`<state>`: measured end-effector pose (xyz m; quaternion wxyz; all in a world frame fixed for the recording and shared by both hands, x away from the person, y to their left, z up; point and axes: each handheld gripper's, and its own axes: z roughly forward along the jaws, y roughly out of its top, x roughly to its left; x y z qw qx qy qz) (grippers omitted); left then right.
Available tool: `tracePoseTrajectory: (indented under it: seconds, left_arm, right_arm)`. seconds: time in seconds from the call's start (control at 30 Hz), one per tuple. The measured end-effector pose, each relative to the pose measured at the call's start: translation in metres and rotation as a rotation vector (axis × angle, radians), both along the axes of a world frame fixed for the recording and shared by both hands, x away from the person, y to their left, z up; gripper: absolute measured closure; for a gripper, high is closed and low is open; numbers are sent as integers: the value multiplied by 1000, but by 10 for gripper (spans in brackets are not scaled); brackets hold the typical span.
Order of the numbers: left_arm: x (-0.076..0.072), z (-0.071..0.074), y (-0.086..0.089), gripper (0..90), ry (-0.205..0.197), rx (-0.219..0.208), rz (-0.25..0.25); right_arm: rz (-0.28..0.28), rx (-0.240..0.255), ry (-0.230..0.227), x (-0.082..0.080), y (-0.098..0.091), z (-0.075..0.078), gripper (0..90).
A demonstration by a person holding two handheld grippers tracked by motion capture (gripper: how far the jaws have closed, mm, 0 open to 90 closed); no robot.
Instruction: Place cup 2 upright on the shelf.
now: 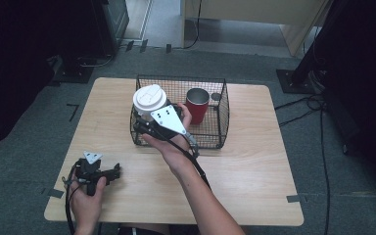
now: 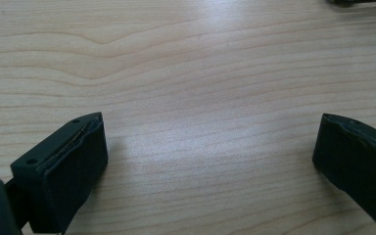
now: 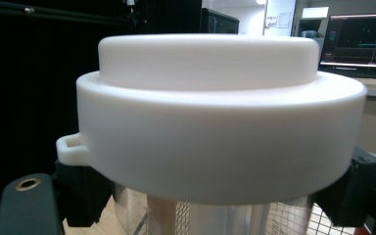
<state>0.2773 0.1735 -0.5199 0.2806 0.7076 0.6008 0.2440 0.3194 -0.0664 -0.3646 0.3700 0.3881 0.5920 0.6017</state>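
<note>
Clear plastic cup (image 3: pixel 210 218) with white lid (image 1: pixel 149 99), probably light, thin-walled and slippery: right gripper (image 1: pixel 144 122) clamps it just under the lid, over the basket's (image 1: pixel 221 115) 9 o'clock rim. Left gripper (image 2: pixel 210 161) gapes, holding nothing.

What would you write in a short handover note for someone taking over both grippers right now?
Right gripper: shut on the clear cup with the white lid, held at the wire basket's left end.
Left gripper: open, nothing between its jaws, low over the wooden table.
Red cup: upright inside the basket.
Done: lidded cup is gripped.
Left: whether it is going in or coming out cannot be told; finish that move.
</note>
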Motion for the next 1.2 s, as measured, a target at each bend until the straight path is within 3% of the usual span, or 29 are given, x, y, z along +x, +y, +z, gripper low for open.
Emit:
tracePoseTrajectory:
  seconds: [0.37,0.93,1.2]
  left_arm:
    - [0,0,0,4,0,1,-1]
    - [0,0,0,5,-2,0,1]
    - [0,0,0,4,-2,0,1]
  right_arm:
    - [-20,1,2,27,4,1,160]
    - [-79,9,29,75,7,-17,160]
    - [-49,40,45,92,10,-30,160]
